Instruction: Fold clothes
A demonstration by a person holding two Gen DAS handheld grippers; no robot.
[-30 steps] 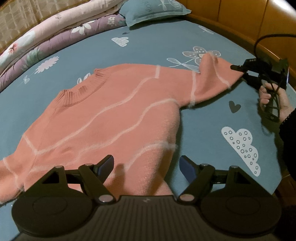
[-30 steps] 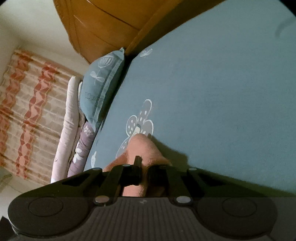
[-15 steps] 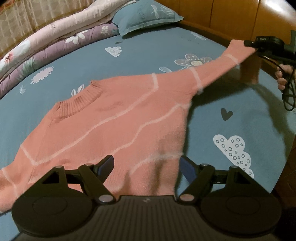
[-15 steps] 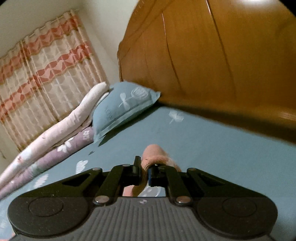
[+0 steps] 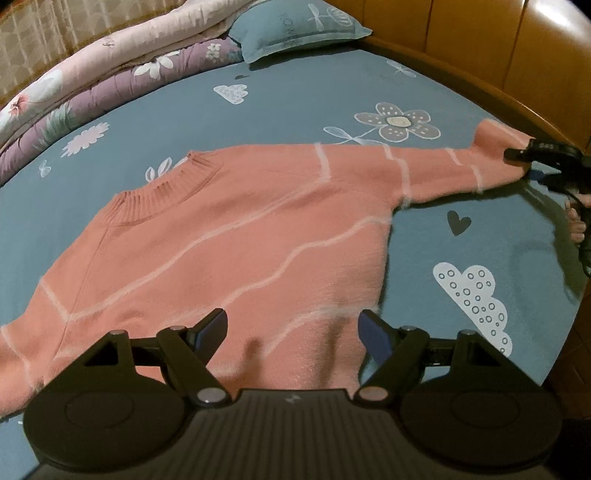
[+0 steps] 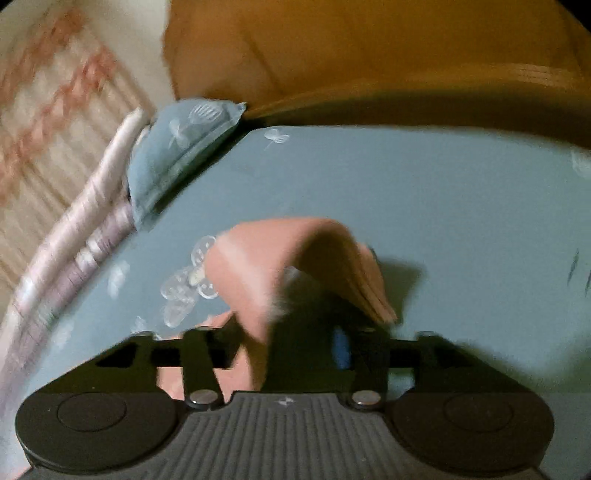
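A pink sweater (image 5: 229,236) with thin white lines lies flat, front up, on the blue bed sheet (image 5: 295,103). Its right sleeve (image 5: 454,166) is stretched out straight toward the bed's right edge. My right gripper (image 5: 524,164) is at the sleeve cuff, its jaws parted around the cuff. In the blurred right wrist view the cuff (image 6: 295,266) drapes loosely between the spread fingers of that gripper (image 6: 291,343). My left gripper (image 5: 293,332) is open and empty, hovering over the sweater's hem.
A blue pillow (image 5: 295,29) and rolled floral quilts (image 5: 103,77) lie along the far side. A wooden headboard (image 5: 498,55) runs along the right. The bed's edge (image 5: 546,350) is at the near right.
The right gripper carried the sleeve up and outward, then lowered it straight on the sheet, and its jaws have opened. The left gripper stayed open over the hem.
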